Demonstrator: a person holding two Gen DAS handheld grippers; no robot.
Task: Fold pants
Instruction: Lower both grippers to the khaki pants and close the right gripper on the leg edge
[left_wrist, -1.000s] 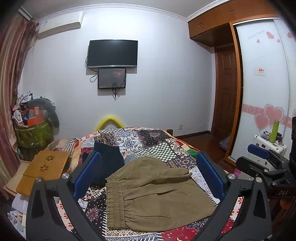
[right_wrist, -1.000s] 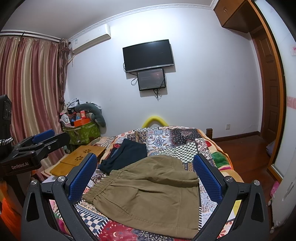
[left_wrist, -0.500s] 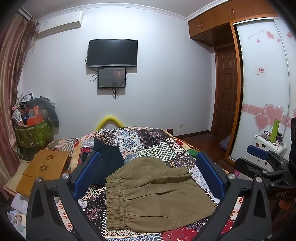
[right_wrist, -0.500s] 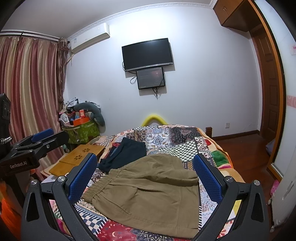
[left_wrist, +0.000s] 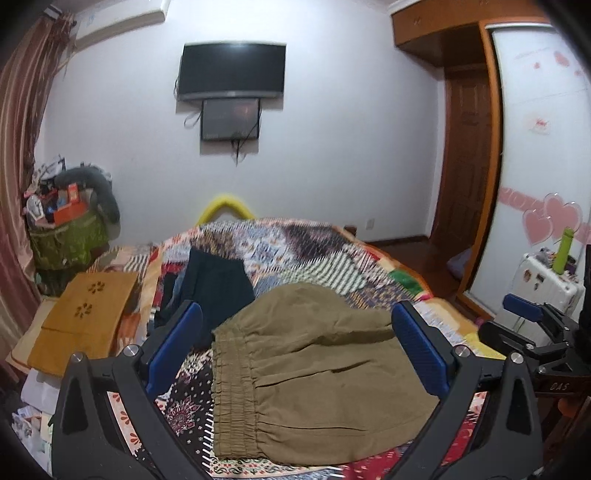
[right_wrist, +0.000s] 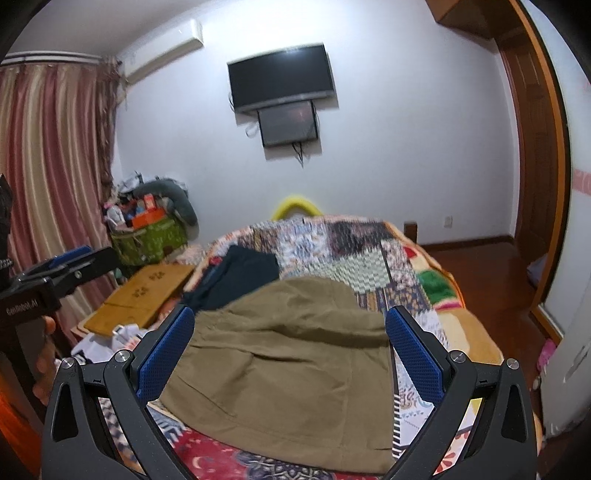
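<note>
Olive-brown pants (left_wrist: 314, 373) lie folded on a patchwork quilt (left_wrist: 332, 254), elastic waistband at nine o'clock. Left gripper (left_wrist: 297, 350) and right gripper (right_wrist: 290, 354) hover above, both wide, empty. Best approach: descend squarely, pinching every layer at one edge.

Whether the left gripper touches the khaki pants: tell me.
Apart. The left wrist view shows the left gripper open above the khaki pants, gripping nothing.

I see a dark garment (left_wrist: 218, 284) on the patchwork quilt (left_wrist: 332, 258); a wooden tray (left_wrist: 88, 314) beside the bed; a television (left_wrist: 232, 70) on the wall.
</note>
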